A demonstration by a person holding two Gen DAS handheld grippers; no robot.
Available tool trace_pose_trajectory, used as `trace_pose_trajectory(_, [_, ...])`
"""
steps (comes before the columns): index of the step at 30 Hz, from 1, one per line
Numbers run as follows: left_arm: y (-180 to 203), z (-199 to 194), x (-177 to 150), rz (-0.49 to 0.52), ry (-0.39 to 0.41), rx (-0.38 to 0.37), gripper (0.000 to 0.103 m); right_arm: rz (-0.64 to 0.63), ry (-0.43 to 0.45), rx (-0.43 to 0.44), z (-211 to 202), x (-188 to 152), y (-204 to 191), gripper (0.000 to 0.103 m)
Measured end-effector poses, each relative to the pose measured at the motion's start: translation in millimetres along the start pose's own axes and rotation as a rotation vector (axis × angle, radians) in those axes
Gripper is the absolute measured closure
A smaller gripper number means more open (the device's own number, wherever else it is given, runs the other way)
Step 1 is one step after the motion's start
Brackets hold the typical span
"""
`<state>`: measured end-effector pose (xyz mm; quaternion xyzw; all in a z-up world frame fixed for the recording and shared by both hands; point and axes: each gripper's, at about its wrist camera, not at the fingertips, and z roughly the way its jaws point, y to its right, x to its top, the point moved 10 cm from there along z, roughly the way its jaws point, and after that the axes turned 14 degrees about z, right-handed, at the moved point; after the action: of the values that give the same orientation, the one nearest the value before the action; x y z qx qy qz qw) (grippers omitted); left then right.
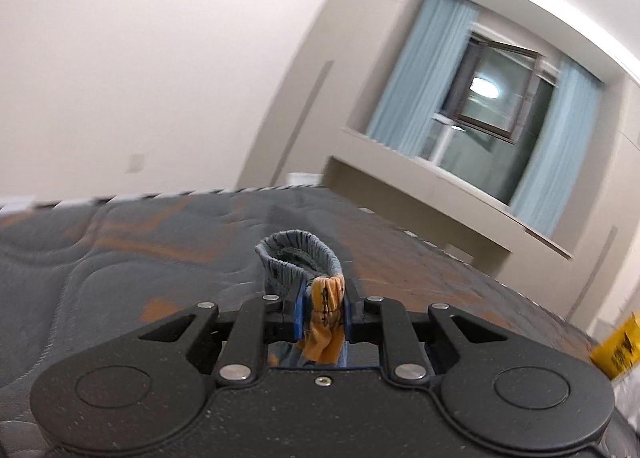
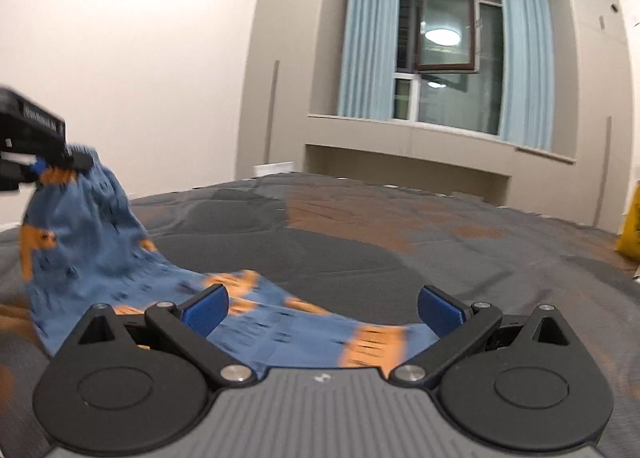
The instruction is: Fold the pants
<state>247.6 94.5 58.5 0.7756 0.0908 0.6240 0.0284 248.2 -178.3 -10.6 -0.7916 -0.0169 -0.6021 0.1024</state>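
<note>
The blue pants [image 2: 92,226], patterned with orange, are seen draped over a grey quilted bed [image 2: 360,242]; one bunched edge, with the gathered waistband curling above it, is pinched between the closed fingers of the left gripper [image 1: 322,304] and lifted off the bed; the rest of the cloth trails down and lies flat beneath the right gripper [image 2: 322,308], whose blue-padded fingers [image 2: 206,308] are spread wide apart with nothing clamped; a window [image 2: 444,26] flanked by pale blue curtains [image 2: 368,38] is seen behind the bed.
</note>
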Motion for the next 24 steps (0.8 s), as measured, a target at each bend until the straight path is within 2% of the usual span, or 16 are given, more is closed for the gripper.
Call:
trace_pose_trajectory(4, [66, -7, -1, 0.112, 0.009, -0.076, 0.084, -0.007, 0.024, -0.079, -17, 5, 45, 0.000])
trace_pose_trajectory(8, [137, -16, -20, 0.225, -0.015, -0.177, 0.084, -0.049, 0.040, -0.195, -35, 3, 88, 0.000])
trace_pose_trajectory(12, [198, -28, -59, 0.346, -0.062, -0.292, 0.083, 0.040, 0.036, -0.230, -51, -3, 128, 0.000])
trace_pose_trajectory(16, [237, -29, -115, 0.493, -0.146, -0.338, 0.081, 0.151, 0.024, -0.261, -63, -7, 166, 0.000])
trace_pose_trajectory(18, [241, -26, -132, 0.519, -0.184, -0.347, 0.077, 0.206, 0.038, -0.251, -70, -6, 179, 0.000])
trace_pose_trajectory(21, [238, -27, -141, 0.502, -0.200, -0.384, 0.066, 0.245, 0.023, -0.255, -71, -8, 191, 0.000])
trace_pose_trajectory(22, [237, -29, -141, 0.501, -0.196, -0.393, 0.057, 0.245, 0.017, -0.251, -71, -8, 192, 0.000])
trace_pose_trajectory(23, [235, -32, -141, 0.505, -0.184, -0.398, 0.045, 0.242, 0.016, -0.248, -71, -9, 191, 0.000])
trace_pose_trajectory(24, [234, -35, -140, 0.513, -0.169, -0.401, 0.038, 0.237, 0.015, -0.249, -70, -8, 190, 0.000])
